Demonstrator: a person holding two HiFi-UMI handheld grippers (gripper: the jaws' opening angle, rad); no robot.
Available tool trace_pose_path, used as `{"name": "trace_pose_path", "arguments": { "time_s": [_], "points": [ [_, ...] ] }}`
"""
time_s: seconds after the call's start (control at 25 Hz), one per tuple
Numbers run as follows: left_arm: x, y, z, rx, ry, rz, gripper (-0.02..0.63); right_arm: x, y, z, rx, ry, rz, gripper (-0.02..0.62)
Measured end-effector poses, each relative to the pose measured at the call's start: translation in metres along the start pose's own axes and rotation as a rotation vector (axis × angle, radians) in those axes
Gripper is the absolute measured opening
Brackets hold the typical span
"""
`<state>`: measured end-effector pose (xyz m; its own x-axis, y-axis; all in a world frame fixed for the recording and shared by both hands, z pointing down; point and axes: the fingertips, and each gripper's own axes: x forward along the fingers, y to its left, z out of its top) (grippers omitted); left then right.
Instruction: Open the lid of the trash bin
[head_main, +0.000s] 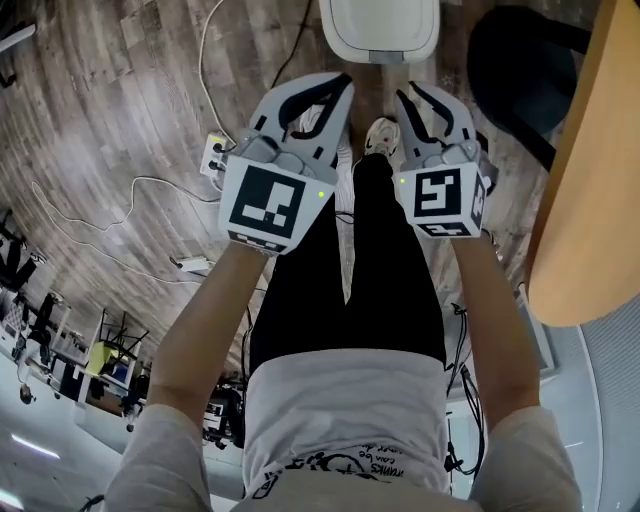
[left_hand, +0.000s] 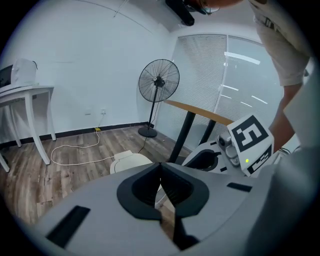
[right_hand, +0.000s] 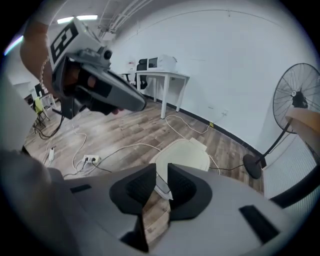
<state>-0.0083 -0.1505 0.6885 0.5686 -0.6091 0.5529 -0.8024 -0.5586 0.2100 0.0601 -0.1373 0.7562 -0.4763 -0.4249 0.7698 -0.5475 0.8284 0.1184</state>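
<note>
Right now we are holding the left gripper (head_main: 343, 83) clenched on nothing and the right gripper (head_main: 408, 92) released, empty. The white rounded plastic trash bin (head_main: 378, 25) is standing lid-shut on the wooden plank floor (head_main: 120, 100), off its wall edge.

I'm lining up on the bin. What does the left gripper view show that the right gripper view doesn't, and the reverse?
Only the left gripper view shows the right gripper, including its marker cube.

Only the right gripper view shows the left gripper with its jaws together, and a power strip on the floor.

Both views show the white trash bin just past the jaws with its lid still down. Both also show the standing fan and the white table by the wall.
</note>
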Motion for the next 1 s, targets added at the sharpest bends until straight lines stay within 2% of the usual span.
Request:
{"name": "trace_pose_path", "arguments": {
  "time_s": [0.32,0.72,1.0],
  "points": [
    [0.043,0.010,-0.037,0.027,0.061,0.009,0.015,0.051,0.003,-0.045,-0.184,0.109,0.003,0.081],
    [0.086,0.024,-0.097,0.079,0.198,-0.015,0.015,0.106,0.015,-0.080,-0.265,0.234,0.043,0.097],
    [0.105,0.035,-0.114,0.074,0.224,-0.011,0.015,0.130,0.020,-0.099,-0.311,0.301,0.076,0.104]
  ]
}}
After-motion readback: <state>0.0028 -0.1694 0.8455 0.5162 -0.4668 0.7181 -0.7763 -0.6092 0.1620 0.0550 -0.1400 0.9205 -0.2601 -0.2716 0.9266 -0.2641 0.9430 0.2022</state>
